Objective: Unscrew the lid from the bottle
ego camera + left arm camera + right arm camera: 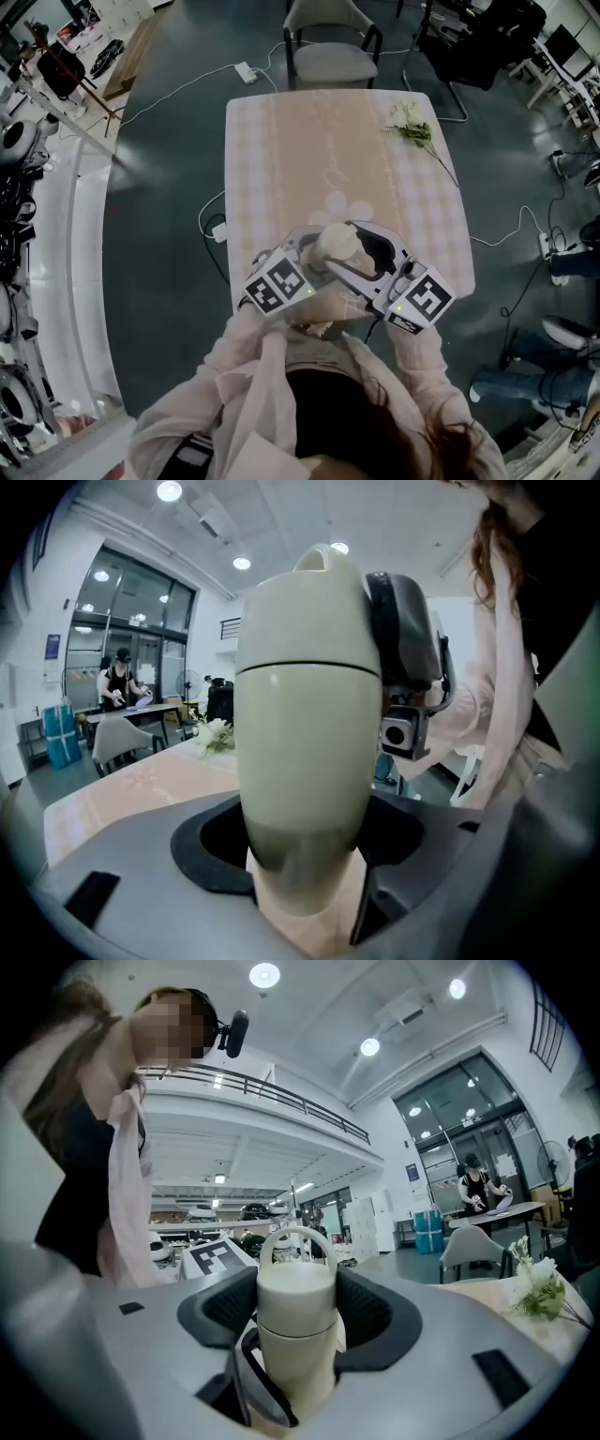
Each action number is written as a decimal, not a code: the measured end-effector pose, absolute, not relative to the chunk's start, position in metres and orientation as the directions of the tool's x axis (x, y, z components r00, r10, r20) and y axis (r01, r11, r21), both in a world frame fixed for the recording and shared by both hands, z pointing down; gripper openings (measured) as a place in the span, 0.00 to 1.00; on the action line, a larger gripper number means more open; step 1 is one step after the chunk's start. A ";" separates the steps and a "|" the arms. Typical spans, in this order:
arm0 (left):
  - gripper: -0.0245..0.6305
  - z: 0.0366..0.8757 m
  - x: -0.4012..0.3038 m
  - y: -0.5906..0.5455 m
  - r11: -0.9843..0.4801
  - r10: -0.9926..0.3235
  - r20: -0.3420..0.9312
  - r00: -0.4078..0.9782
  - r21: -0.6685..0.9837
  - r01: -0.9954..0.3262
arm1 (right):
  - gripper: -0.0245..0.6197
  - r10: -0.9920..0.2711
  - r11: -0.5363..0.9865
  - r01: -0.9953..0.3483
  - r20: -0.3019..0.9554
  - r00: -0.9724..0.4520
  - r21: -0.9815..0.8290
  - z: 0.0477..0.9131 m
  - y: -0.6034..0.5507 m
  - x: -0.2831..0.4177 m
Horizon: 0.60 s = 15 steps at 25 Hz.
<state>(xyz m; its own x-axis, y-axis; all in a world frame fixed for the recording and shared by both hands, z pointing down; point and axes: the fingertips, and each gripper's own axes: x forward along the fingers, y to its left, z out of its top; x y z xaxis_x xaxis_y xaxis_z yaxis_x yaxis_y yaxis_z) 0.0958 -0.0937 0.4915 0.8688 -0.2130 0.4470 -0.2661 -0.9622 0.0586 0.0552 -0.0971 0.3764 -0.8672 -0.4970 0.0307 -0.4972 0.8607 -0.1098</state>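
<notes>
A cream bottle stands upright near the front edge of the table, between both grippers. My left gripper is shut on the bottle's lower body, which fills the left gripper view. The domed lid, with a thin loop handle, sits on the body along a visible seam. My right gripper is shut on the lid, its black pads against both sides. One of those pads shows on the lid's right side in the left gripper view.
A sprig of white flowers lies at the table's far right corner. A grey chair stands beyond the far edge, with a power strip and cables on the floor. The person's sleeves crowd the near edge.
</notes>
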 end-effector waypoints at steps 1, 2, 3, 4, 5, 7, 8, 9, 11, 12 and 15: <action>0.52 0.491 0.096 -0.091 -0.967 -0.196 0.444 0.874 0.060 -0.247 | 0.47 -0.479 0.871 -0.480 0.035 -0.877 -0.103 0.377 -0.094 0.054; 0.52 0.491 0.096 -0.088 -0.971 -0.178 0.443 0.879 0.064 -0.229 | 0.47 -0.462 0.881 -0.464 0.037 -0.886 -0.097 0.376 -0.092 0.053; 0.52 0.490 0.096 -0.085 -0.975 -0.159 0.441 0.883 0.069 -0.210 | 0.47 -0.447 0.889 -0.448 0.039 -0.894 -0.090 0.376 -0.090 0.053; 0.52 0.490 0.096 -0.082 -0.979 -0.140 0.439 0.888 0.074 -0.191 | 0.47 -0.430 0.898 -0.432 0.040 -0.902 -0.085 0.375 -0.088 0.052; 0.52 0.490 0.097 -0.080 -0.982 -0.120 0.437 0.892 0.079 -0.171 | 0.47 -0.413 0.906 -0.415 0.040 -0.910 -0.080 0.375 -0.086 0.052; 0.52 0.489 0.099 -0.075 -0.988 -0.083 0.432 0.898 0.084 -0.132 | 0.47 -0.378 0.922 -0.381 0.042 -0.925 -0.074 0.374 -0.082 0.052; 0.52 0.489 0.099 -0.072 -0.990 -0.066 0.430 0.901 0.086 -0.113 | 0.47 -0.362 0.928 -0.365 0.042 -0.931 -0.072 0.374 -0.080 0.052; 0.52 0.488 0.099 -0.070 -0.992 -0.049 0.428 0.902 0.087 -0.095 | 0.47 -0.347 0.934 -0.349 0.042 -0.937 -0.071 0.374 -0.078 0.052; 0.52 0.488 0.099 -0.064 -0.994 -0.016 0.427 0.904 0.089 -0.059 | 0.47 -0.315 0.946 -0.317 0.042 -0.948 -0.069 0.373 -0.073 0.051; 0.52 0.488 0.098 -0.060 -0.995 0.001 0.427 0.904 0.089 -0.040 | 0.47 -0.298 0.951 -0.300 0.040 -0.954 -0.070 0.373 -0.070 0.051; 0.52 0.488 0.097 -0.049 -0.995 0.056 0.432 0.900 0.094 0.017 | 0.47 -0.247 0.965 -0.249 0.032 -0.968 -0.079 0.369 -0.062 0.048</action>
